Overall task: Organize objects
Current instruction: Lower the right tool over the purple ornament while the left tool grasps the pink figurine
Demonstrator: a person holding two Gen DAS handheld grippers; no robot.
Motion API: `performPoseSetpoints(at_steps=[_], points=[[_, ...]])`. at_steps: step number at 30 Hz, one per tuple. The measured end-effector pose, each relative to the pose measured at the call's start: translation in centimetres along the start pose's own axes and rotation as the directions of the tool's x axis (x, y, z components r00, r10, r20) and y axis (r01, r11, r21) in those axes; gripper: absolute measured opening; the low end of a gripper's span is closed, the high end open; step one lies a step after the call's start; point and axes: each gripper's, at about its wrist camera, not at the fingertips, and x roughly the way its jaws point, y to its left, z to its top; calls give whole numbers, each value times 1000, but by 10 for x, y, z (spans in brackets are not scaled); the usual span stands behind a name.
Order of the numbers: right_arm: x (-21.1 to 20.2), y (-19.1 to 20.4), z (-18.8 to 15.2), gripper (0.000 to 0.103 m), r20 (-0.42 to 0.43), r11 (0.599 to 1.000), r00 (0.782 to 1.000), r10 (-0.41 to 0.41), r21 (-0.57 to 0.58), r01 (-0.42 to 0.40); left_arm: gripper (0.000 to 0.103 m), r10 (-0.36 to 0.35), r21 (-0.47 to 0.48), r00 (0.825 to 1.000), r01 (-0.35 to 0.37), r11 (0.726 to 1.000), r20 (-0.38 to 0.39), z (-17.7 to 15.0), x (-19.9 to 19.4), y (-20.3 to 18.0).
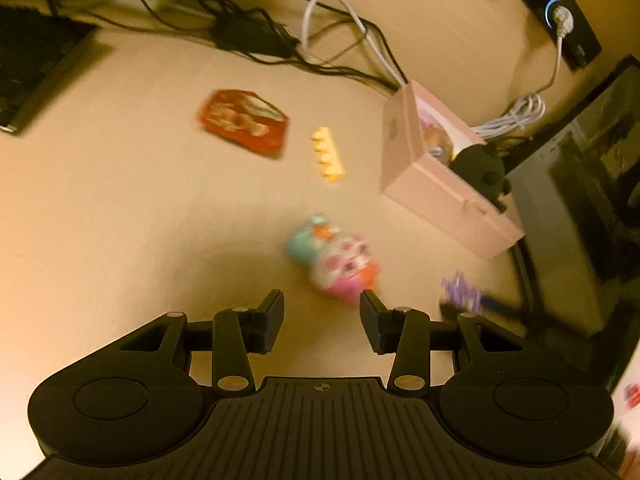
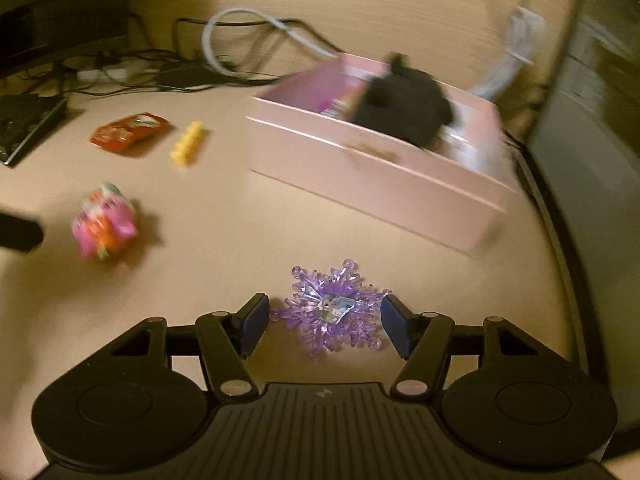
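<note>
A purple crystal snowflake (image 2: 330, 306) lies on the beige table between the fingers of my right gripper (image 2: 324, 312). The jaws stand open, their pads close to its outer tips. In the left wrist view my left gripper (image 1: 322, 308) is open with nothing between its fingers. A blurred pink, white and teal toy (image 1: 334, 260) lies just beyond its right fingertip (image 1: 370, 304). The same toy (image 2: 106, 222) shows at the left of the right wrist view. Farther back lie a yellow toy piece (image 1: 328, 154) and a red packet (image 1: 244, 122).
An open pink box (image 2: 360, 176) stands at the back right with a black plush (image 2: 404, 100) in it. Tangled black and white cables (image 1: 280, 40) run along the back. A dark keyboard-like slab (image 1: 36, 64) is at the far left. The table edge (image 2: 560, 264) curves down the right.
</note>
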Motion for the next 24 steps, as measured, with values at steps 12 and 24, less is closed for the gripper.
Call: performPoseSetpoints(at_steps=[12,24], points=[[-25,-22,-42,91,15,998,999,-52,48,51,47,135,27,991,-135,991,-16,31,59,-41],[-16,-29,-42,103,-6,989,1000,-3,145,4,47,145,140,989,-139,980,-34,18,58,-49]])
